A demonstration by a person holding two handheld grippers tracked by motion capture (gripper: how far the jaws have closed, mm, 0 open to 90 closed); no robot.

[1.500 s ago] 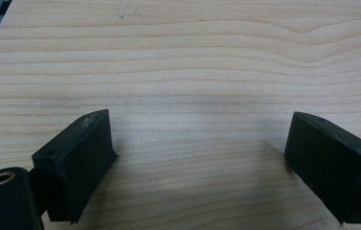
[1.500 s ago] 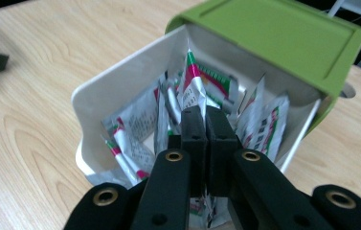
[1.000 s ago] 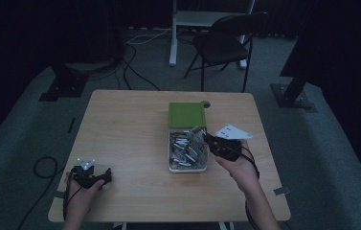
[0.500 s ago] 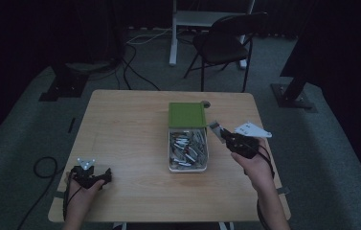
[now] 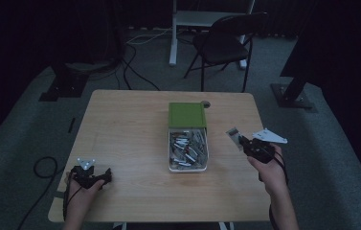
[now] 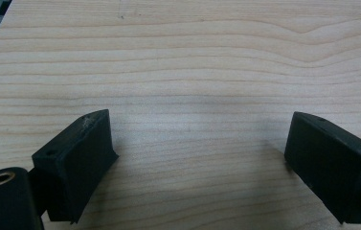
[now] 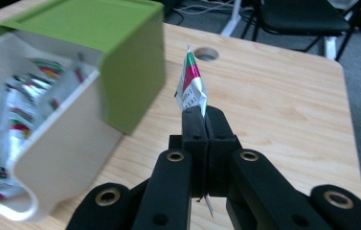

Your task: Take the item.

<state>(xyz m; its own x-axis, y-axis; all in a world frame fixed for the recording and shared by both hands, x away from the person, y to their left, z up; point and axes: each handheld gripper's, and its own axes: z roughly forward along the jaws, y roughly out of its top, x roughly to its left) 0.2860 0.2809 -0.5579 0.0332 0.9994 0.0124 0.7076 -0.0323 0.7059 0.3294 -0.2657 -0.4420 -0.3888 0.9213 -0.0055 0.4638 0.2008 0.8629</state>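
Note:
A white box point(image 5: 188, 165) with a green lid point(image 5: 186, 114) slid half back stands mid-table, holding several silver sachets point(image 5: 185, 146). To its right my right gripper point(image 5: 236, 137) hangs above the table, shut on one silver sachet point(image 7: 191, 88) with red and green print that sticks up edge-on from the jaws; the box point(image 7: 58, 143) and its lid point(image 7: 120, 62) lie to the left in the right gripper view. My left gripper point(image 5: 105, 175) rests at the front left corner, open, its black fingers point(image 6: 75, 163) wide apart over bare wood.
A round cable hole point(image 5: 206, 103) sits in the wooden table point(image 5: 130, 129) just behind the box. A black chair point(image 5: 226, 43) and a white stand point(image 5: 202, 19) are on the floor beyond the far edge. Cables point(image 5: 44, 165) trail on the floor at left.
My right gripper has carried the sachet rightward and a little lower, from over the box's right rim to the table beside it. The left hand has stayed put.

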